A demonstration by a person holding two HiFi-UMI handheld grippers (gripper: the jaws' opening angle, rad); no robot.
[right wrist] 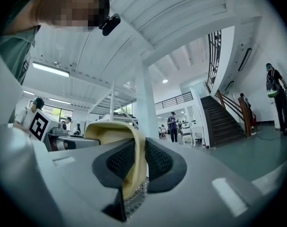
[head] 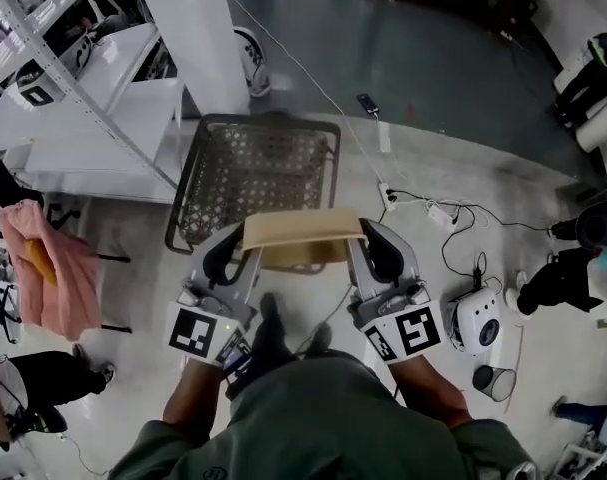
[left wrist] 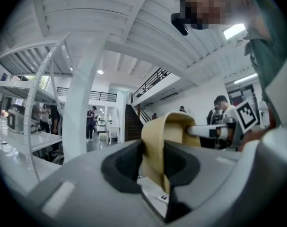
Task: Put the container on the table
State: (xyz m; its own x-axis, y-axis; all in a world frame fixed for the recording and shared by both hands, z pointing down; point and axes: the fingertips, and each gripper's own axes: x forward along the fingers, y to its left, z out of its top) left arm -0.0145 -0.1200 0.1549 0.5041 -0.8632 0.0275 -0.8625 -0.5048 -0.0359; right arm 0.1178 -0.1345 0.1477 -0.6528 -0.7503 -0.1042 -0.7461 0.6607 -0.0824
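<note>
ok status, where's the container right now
Left gripper and right gripper shut on the container, one per end wall. Container up over the wire basket, not yet on the white table. Pillar beside table.

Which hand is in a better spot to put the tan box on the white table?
Left, probably. The left gripper and right gripper each clamp an end of the tan container, but the white table lies on the left side.

No words, numbers or brand names can be read anywhere. The only signs are black-and-white square patterns without letters: one marker point(head: 193, 333) on the left gripper point(head: 241, 240) and another marker point(head: 419, 330) on the right gripper point(head: 366, 236)
</note>
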